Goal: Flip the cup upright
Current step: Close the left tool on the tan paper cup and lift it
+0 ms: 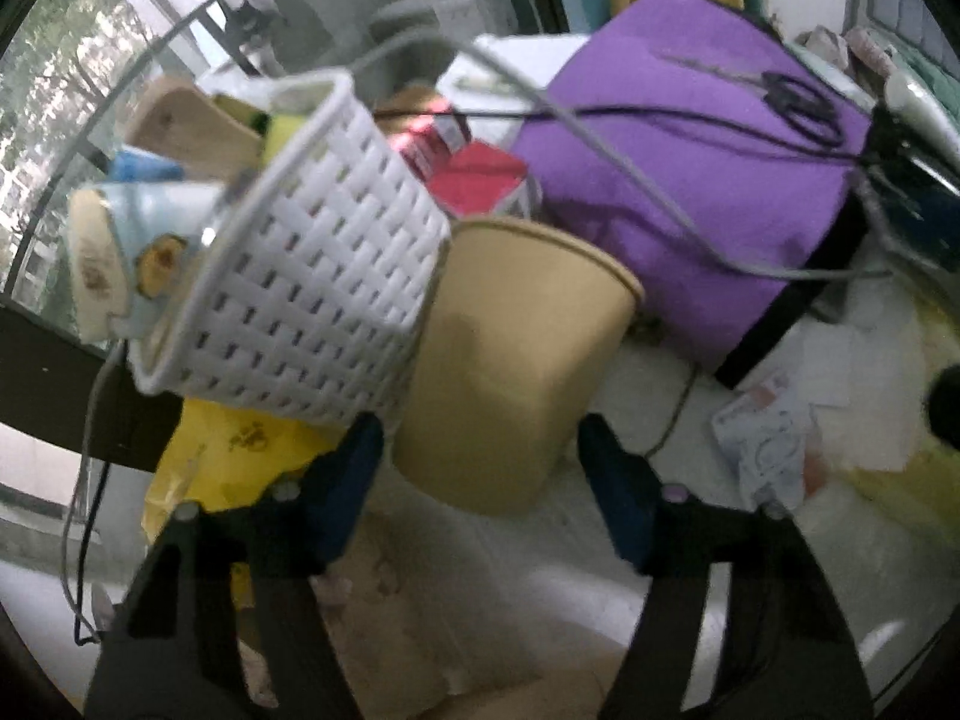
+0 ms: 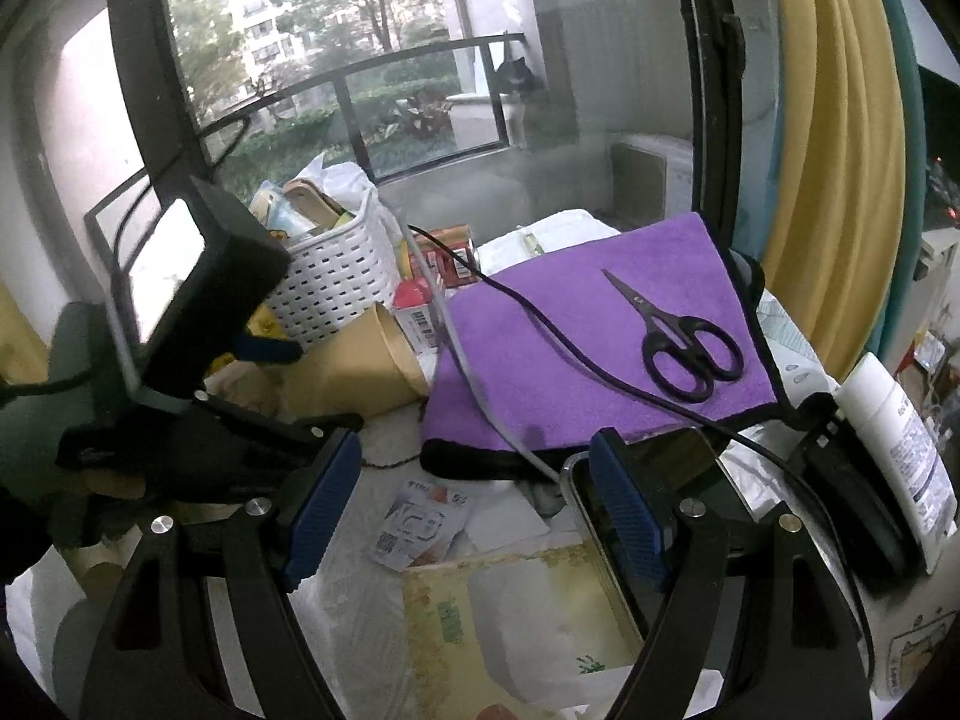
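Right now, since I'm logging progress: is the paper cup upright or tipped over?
Tipped over. The paper cup lies on its side beside the white basket, its open rim facing the purple cloth.

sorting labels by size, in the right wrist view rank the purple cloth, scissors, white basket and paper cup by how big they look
1. purple cloth, clearly largest
2. white basket and paper cup, look alike, and the left gripper hides part of each
3. scissors, smallest

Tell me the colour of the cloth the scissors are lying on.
Purple, with a black edge. The cloth under the scissors shows best in the right wrist view.
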{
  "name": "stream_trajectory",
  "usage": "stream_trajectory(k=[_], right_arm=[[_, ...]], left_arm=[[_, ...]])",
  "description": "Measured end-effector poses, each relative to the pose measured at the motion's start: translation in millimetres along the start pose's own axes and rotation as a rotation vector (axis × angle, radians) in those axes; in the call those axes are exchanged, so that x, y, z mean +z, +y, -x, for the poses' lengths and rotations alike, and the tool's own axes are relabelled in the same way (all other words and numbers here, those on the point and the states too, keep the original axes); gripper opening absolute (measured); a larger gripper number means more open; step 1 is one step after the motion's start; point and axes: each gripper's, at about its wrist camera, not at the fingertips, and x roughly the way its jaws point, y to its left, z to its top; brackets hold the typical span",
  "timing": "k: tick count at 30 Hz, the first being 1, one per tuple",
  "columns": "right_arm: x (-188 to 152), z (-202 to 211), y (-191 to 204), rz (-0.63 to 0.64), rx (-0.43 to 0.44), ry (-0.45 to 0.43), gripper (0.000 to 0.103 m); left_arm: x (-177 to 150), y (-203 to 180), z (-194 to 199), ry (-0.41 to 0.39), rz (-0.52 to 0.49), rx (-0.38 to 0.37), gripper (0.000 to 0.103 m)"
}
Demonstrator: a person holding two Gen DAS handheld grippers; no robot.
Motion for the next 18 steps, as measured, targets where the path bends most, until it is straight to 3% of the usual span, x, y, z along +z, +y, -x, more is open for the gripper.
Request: stream_trajectory(k=[7, 18], right_arm=[[0.4, 3.2, -2.2, -0.014, -0.004, 0.003, 0.081], [3.0, 37.6, 16.5, 0.002, 0.005, -0.041, 0.081]], left_arm=[[-0.9, 7.7, 0.4, -0.02, 0.013, -0.024, 0.064], [-29.1, 12.0, 76.6, -0.129, 0.033, -0.03, 0.064]])
